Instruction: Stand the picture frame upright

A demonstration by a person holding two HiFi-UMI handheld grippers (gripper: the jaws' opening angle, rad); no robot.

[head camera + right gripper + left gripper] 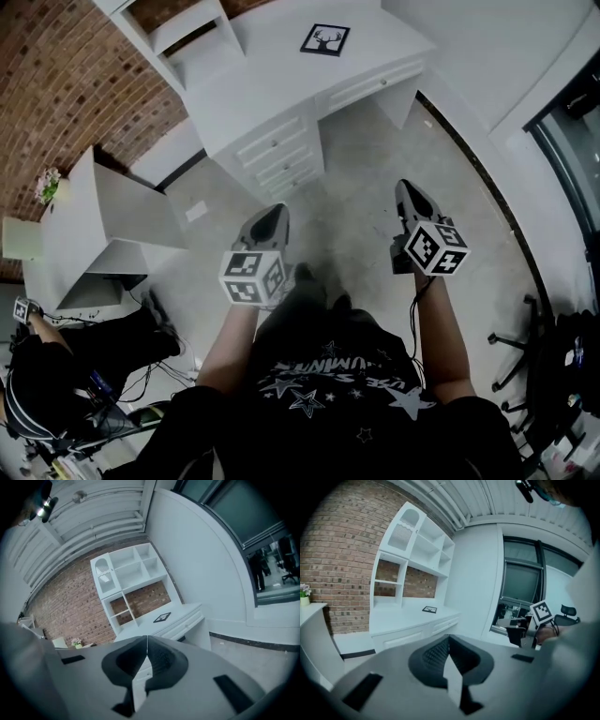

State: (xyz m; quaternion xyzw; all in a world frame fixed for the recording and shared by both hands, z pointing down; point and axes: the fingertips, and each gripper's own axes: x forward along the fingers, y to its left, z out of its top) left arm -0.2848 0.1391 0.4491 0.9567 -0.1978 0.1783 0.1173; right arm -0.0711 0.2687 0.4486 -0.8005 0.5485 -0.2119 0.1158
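A black picture frame (325,39) with a deer print lies flat on the white desk (272,75) far ahead; it shows small as the frame (429,609) in the left gripper view and the frame (162,617) in the right gripper view. My left gripper (271,215) is held over the floor, well short of the desk, jaws shut and empty. My right gripper (405,187) is beside it to the right, also shut on nothing. The left gripper (449,638) and right gripper (146,639) both point toward the desk.
White shelves (412,550) stand on the desk against a brick wall (56,84). Drawers (277,155) face me. A second white counter (89,225) with a small plant (47,183) is at left. A person (37,375) sits at lower left; office chair legs (525,356) at right.
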